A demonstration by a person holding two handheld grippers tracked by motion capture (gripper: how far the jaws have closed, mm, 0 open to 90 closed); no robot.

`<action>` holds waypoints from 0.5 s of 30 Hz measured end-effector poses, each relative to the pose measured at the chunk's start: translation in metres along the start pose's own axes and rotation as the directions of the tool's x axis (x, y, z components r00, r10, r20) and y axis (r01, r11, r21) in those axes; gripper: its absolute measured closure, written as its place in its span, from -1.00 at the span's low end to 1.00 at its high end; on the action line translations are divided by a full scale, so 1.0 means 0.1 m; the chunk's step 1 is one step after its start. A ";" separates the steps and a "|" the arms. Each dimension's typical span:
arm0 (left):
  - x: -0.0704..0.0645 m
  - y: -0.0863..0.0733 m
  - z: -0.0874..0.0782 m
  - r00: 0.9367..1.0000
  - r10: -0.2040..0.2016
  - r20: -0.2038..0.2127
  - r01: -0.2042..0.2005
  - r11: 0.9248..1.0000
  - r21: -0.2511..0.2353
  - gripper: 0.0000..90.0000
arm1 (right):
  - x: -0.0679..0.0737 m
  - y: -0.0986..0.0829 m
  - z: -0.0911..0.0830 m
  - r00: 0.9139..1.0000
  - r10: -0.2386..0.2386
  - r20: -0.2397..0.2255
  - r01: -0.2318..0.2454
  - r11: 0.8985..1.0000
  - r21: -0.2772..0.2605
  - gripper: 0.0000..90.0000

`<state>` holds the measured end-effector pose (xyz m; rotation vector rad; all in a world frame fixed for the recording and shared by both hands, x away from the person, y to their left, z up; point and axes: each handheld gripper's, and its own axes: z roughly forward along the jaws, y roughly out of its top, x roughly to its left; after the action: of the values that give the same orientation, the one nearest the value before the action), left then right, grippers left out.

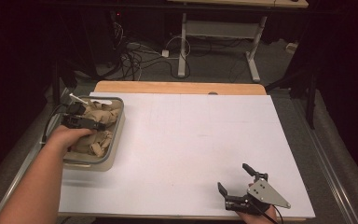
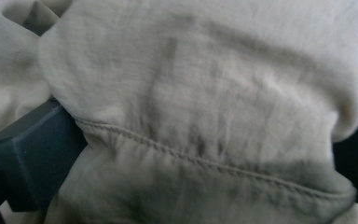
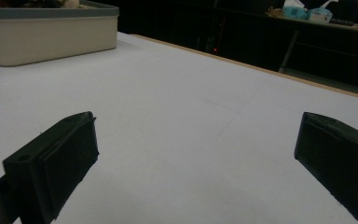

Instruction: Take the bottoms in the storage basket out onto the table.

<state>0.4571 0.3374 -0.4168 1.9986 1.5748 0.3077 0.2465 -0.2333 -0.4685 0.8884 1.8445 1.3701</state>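
A beige bin is set at the left edge of the white table, and it is heaped with crumpled tan cloth. The left gripper is lowered into the bin from the near side, with the person's left hand wrapped round it. In the left gripper view, a thick fold of the cloth with a stitched seam is seen bulging between the two jaws, one jaw pressed against each side of it; the jaws are set fairly wide apart, and whether the fold is truly pinched or only straddled cannot be told.

The right gripper is held low over the near right part of the table, well apart from the bin. In the right gripper view its jaws are spread wide with bare table between them, and the bin is seen far off at the upper left.
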 end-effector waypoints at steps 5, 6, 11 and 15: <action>0.01 0.05 0.08 0.998 -0.052 0.036 0.049 0.995 0.083 -1.00 | 0.02 0.00 0.00 1.000 -0.009 -0.007 0.009 1.000 0.000 -0.99; 0.01 0.06 0.10 0.997 -0.056 0.046 0.051 0.993 0.103 -1.00 | 0.02 0.00 0.01 1.000 -0.010 -0.009 0.010 1.000 -0.001 -0.99; 0.03 0.07 0.15 0.989 -0.082 0.120 0.059 0.981 0.183 -0.90 | 0.03 0.00 0.02 1.000 -0.016 -0.014 0.016 1.000 0.003 -0.99; -0.02 0.07 0.22 0.993 -0.058 0.102 0.031 0.968 0.247 -0.73 | 0.04 0.00 0.02 1.000 -0.017 -0.015 0.017 1.000 0.003 -0.99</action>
<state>0.4734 0.3284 -0.4301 2.1203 1.6518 -0.0162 0.2462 -0.2294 -0.4695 0.8646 1.8620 1.3672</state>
